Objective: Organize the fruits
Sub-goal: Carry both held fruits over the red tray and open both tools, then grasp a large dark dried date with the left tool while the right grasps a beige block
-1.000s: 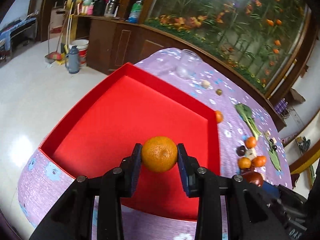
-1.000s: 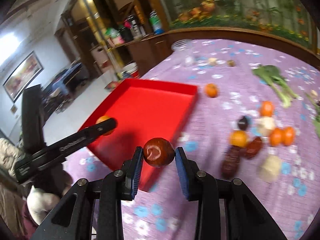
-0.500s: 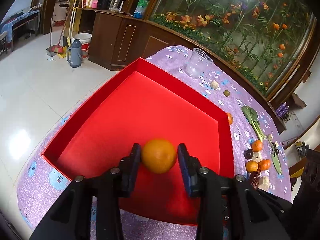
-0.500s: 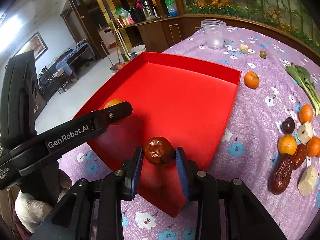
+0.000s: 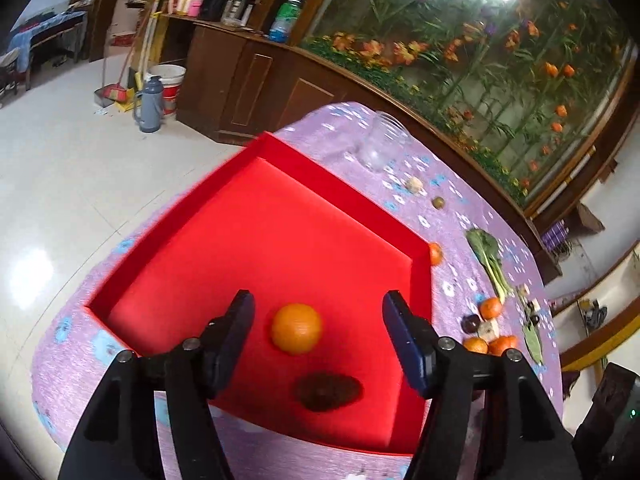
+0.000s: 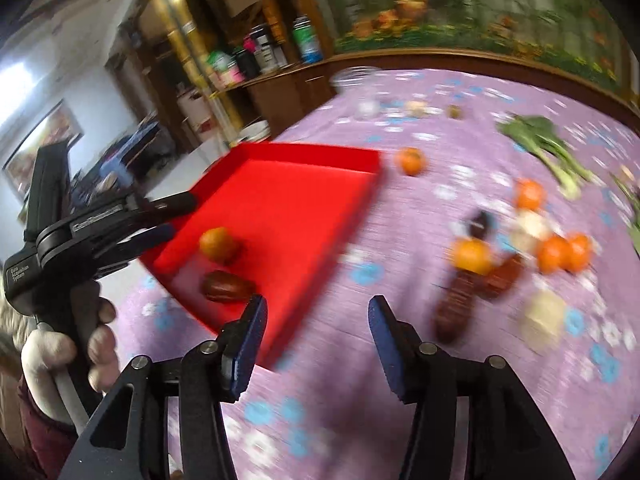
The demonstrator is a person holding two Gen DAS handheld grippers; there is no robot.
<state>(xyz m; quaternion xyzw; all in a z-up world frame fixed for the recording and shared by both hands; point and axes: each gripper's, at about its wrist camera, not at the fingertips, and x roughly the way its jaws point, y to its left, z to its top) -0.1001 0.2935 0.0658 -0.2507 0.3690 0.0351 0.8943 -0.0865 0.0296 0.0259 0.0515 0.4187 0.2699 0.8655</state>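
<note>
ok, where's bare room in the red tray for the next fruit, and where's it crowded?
The shallow red tray is bare across its whole far half, toward the clear plastic cup. Its near end holds the round orange tangerine and the dark brown date. The crowded spot is the fruit cluster on the purple flowered tablecloth, right of the tray.

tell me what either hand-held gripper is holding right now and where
Nothing: the orange and dark fruit lie loose in the red tray.

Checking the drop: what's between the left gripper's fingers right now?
In the left wrist view the orange lies on the red tray between the left gripper's opening jaws, touching neither finger. The dark fruit sits nearer the camera.
</note>
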